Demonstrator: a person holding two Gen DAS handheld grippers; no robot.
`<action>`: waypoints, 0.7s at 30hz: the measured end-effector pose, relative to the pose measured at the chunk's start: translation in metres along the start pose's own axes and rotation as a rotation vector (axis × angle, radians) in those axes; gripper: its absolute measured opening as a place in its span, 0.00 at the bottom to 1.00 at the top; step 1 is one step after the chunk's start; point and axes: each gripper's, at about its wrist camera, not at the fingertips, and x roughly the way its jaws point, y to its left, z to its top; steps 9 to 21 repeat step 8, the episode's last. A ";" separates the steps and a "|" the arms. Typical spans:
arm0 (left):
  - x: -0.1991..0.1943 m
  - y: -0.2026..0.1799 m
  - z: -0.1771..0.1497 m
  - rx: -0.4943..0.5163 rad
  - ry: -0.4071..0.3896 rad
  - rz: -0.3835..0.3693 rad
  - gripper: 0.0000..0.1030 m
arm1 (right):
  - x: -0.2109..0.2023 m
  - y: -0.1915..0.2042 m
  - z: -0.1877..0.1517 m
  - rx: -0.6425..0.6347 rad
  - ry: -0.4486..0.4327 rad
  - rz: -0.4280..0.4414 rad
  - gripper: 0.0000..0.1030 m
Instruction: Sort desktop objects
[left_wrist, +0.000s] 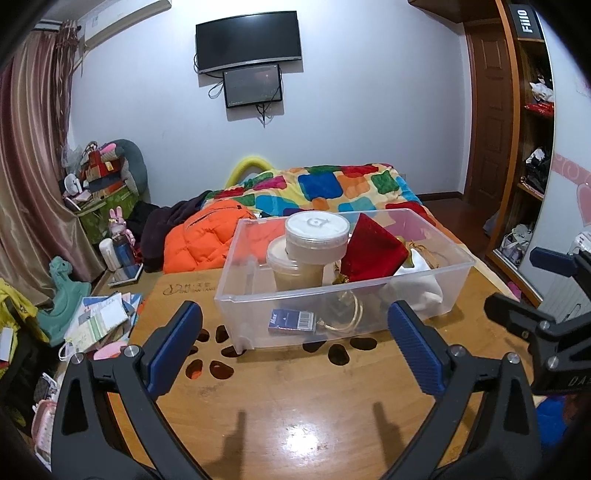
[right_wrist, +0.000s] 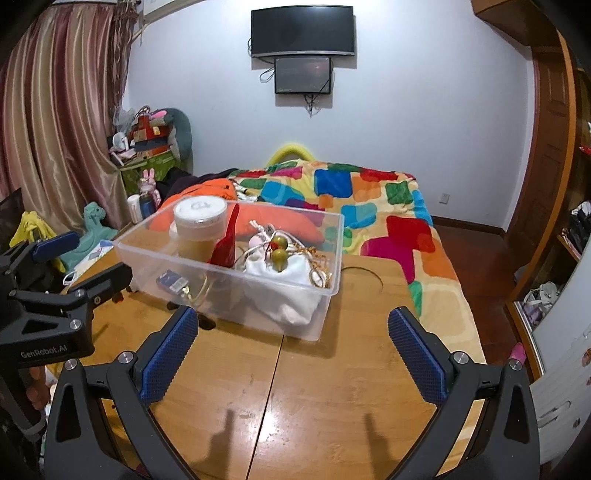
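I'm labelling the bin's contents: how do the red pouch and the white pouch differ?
The red pouch stands up on edge, leaning beside the stacked tubs; the white pouch slumps on the floor of the bin. The white pouch carries gold cord and green beads on top; the red pouch looks plain. Both sit inside the clear bin.

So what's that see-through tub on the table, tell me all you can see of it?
The clear plastic bin is a shallow, open-topped rectangular box, see-through and slightly frosted, with a rim around the top. It sits flat on the wooden table, near the far edge by the bed. Inside are two stacked lidded jars, a red pouch, a white pouch with gold cord and beads, and a small blue box. Both grippers are open and clear of it.
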 end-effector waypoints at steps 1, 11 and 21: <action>0.000 0.000 0.000 -0.001 -0.001 -0.002 0.98 | 0.000 0.001 -0.001 -0.003 0.000 -0.001 0.99; 0.000 -0.002 -0.003 -0.008 -0.012 -0.011 0.98 | 0.003 0.003 -0.003 -0.013 0.008 -0.002 0.99; 0.000 -0.002 -0.003 -0.008 -0.012 -0.011 0.98 | 0.003 0.003 -0.003 -0.013 0.008 -0.002 0.99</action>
